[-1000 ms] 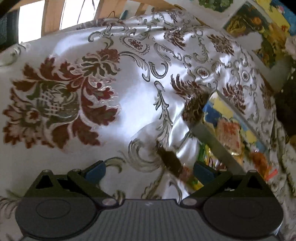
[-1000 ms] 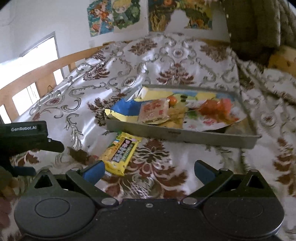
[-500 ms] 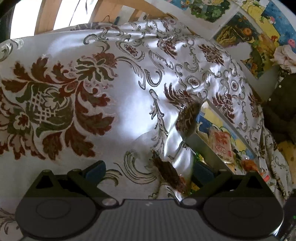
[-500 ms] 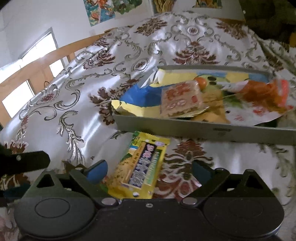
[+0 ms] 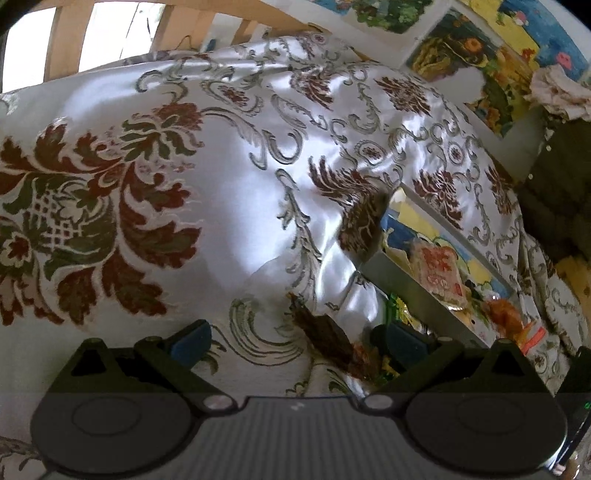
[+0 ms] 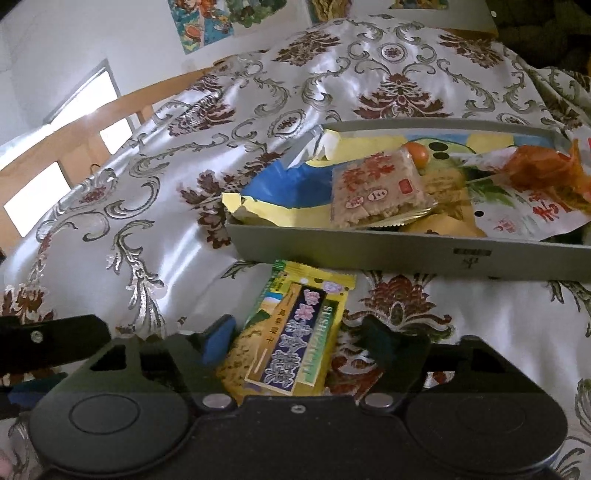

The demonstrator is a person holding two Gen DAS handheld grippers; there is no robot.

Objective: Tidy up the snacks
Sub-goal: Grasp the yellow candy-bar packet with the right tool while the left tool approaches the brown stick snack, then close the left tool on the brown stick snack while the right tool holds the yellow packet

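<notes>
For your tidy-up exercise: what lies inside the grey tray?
The grey tray holds a clear cracker packet, an orange-red packet and a torn yellow-blue bag; whatever is beneath stays hidden.

Satin floral bedspread [image 5: 229,206], wood headboard [image 6: 74,122], posters [image 5: 480,59] on wall.

Home bedroom: satin floral bedspread [image 5: 229,206], wooden bedframe [image 6: 74,147], wall posters [image 6: 207,22]

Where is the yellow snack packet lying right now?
In the right wrist view, the yellow snack packet lies on the patterned cloth, just outside the grey tray's near wall, between the right gripper's fingers.
</notes>
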